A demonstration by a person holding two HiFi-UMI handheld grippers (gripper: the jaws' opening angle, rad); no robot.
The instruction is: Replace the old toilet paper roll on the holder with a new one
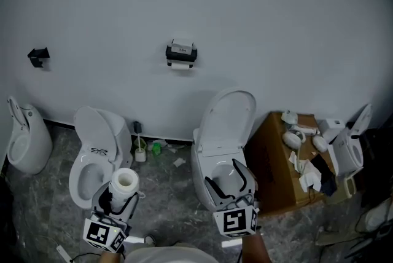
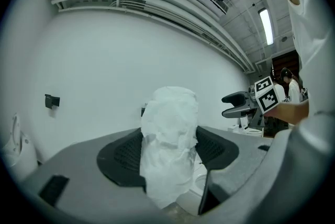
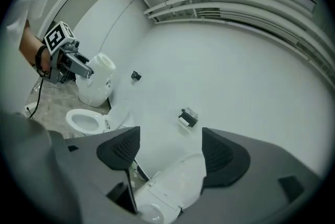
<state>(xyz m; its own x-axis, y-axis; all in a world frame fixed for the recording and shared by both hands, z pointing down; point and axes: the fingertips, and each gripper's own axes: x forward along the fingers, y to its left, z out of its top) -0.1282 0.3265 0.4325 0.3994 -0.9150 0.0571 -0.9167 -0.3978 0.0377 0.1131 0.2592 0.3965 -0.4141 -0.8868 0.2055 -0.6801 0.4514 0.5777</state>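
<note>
You held the new roll (image 2: 170, 134) clenched in your left tongs (image 2: 170, 154), right tongs (image 3: 170, 150) released and empty; holder (image 1: 181, 53) carried the old roll (image 1: 180, 65), swap not begun.

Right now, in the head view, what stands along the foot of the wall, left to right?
White fixture, open toilet, toilet brush, second open toilet, cardboard box, another white fixture.

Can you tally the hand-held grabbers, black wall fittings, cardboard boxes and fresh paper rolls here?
Grey hand-held tools: 2, the left tool and the right tool
Black wall fittings: 2, the paper holder and a small bracket
Brown cardboard box: 1
White toilet paper roll, gripped by the left tool: 1
Total: 6
</note>
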